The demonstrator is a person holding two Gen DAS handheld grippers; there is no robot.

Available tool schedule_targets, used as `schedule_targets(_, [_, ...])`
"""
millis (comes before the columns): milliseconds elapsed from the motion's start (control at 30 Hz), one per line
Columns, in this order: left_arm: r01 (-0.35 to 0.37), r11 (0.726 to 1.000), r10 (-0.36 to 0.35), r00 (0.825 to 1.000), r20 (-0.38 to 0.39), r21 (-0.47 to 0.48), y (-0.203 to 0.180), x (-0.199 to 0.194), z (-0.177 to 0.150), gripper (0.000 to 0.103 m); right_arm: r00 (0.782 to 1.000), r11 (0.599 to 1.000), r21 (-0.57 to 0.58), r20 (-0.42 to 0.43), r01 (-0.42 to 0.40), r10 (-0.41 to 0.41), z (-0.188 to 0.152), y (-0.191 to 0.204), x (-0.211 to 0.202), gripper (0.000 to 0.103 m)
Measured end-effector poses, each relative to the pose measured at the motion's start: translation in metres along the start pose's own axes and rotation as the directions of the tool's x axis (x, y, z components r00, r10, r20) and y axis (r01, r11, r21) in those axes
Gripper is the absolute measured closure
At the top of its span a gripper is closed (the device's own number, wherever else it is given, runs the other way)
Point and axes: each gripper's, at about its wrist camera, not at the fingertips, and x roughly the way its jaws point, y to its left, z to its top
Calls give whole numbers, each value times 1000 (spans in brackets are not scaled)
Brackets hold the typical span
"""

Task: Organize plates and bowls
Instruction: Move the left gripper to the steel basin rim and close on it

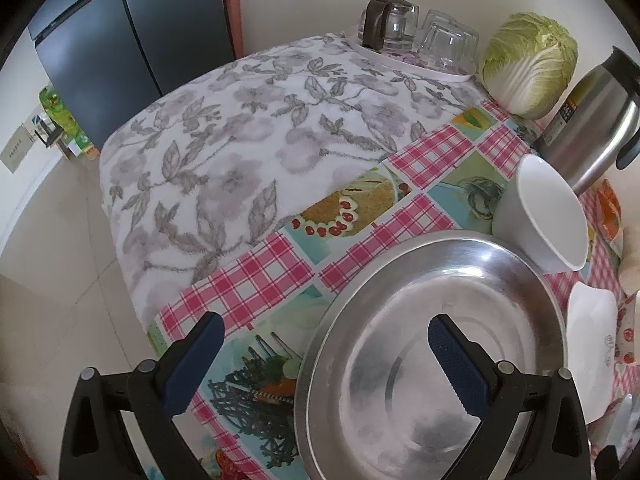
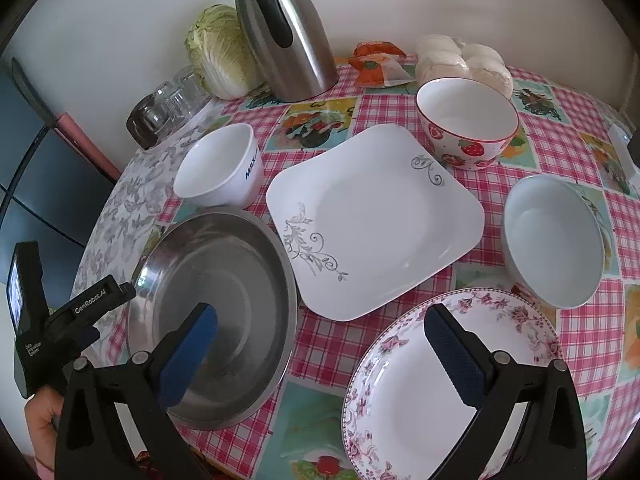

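Observation:
A round steel plate (image 1: pixel 432 360) (image 2: pixel 224 280) lies at the table's near left. My left gripper (image 1: pixel 326 332) hangs open over its left rim, one finger above the steel, the other above the cloth. Behind the steel plate stands a white bowl (image 1: pixel 540 216) (image 2: pixel 220 168). A square white plate (image 2: pixel 372 220) occupies the middle, with a strawberry bowl (image 2: pixel 468 124) behind it and a grey-blue bowl (image 2: pixel 552 240) to its right. My right gripper (image 2: pixel 322 316) is open and holds nothing, spanning the steel plate and a floral-rimmed round plate (image 2: pixel 400 392).
A steel thermos jug (image 2: pixel 288 28), a cabbage (image 2: pixel 220 52), bagged buns (image 2: pixel 464 60) and an orange packet (image 2: pixel 376 64) line the back wall. A tray of glassware (image 1: pixel 412 32) sits on a floral cloth (image 1: pixel 240 120). The table's left edge drops to the floor.

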Motion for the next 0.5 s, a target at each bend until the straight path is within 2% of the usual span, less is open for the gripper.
schedule_targets(200, [29, 1000, -29, 1000, -12, -9, 1, 2, 0, 3, 999, 999, 0, -5, -40, 40, -1, 0, 2, 1])
schedule_targets(400, [75, 997, -75, 996, -47, -5, 1, 12, 1, 10, 997, 997, 20, -28, -69, 69, -3, -2, 8, 14])
schedule_targets(500, [92, 996, -91, 994, -57, 16, -1, 15, 1, 14, 996, 996, 37, -44, -80, 82, -4, -6, 13, 24])
